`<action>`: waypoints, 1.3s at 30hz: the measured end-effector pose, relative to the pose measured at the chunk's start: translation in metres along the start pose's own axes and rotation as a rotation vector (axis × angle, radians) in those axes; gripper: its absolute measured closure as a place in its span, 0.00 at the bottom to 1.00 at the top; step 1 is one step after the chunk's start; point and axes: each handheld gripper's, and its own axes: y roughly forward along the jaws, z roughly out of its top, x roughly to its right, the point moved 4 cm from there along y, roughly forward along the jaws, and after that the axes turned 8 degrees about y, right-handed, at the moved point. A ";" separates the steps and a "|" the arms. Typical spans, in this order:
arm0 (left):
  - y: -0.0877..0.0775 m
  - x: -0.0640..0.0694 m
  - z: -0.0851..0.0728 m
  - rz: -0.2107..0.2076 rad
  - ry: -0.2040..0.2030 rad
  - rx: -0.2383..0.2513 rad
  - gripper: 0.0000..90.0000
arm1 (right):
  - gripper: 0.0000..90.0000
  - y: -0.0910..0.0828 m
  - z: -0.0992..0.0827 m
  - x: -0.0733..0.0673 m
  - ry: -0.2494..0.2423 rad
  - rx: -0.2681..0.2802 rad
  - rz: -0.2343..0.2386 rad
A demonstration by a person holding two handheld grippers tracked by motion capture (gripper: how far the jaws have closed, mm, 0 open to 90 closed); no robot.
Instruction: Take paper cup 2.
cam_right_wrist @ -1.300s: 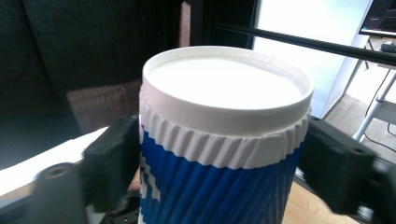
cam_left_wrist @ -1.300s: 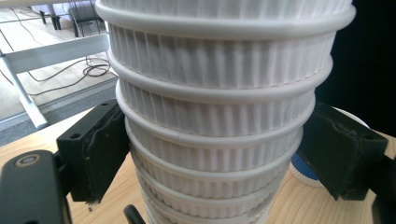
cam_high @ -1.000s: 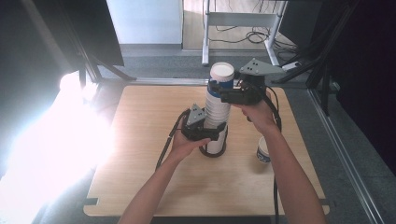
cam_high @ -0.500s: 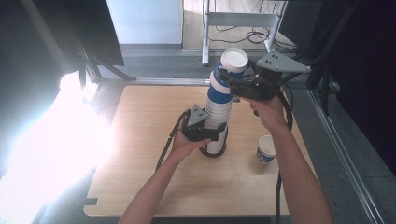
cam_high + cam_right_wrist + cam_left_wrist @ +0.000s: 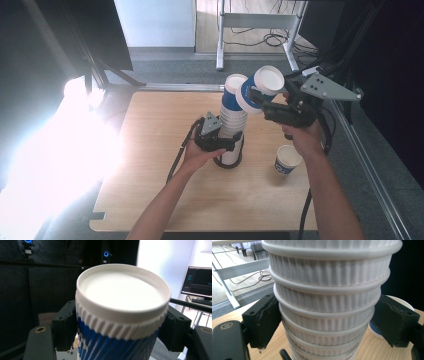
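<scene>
Now, nearest me, my left gripper has its jaws clamped on the one stack of cups on the counter, one loose cup beside it, while my right gripper clamps one lifted cup, which a tilted pull could topple the stack with.
</scene>
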 end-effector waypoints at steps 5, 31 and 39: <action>0.001 0.000 0.000 0.002 -0.003 0.005 0.14 | 0.30 -0.014 -0.007 0.001 0.005 0.005 0.005; -0.006 0.001 0.003 0.001 -0.006 0.016 0.13 | 0.30 -0.043 -0.093 -0.008 0.038 -0.071 0.041; -0.015 0.003 -0.003 0.030 0.026 0.003 0.12 | 0.30 -0.042 -0.113 -0.009 0.058 -0.092 0.047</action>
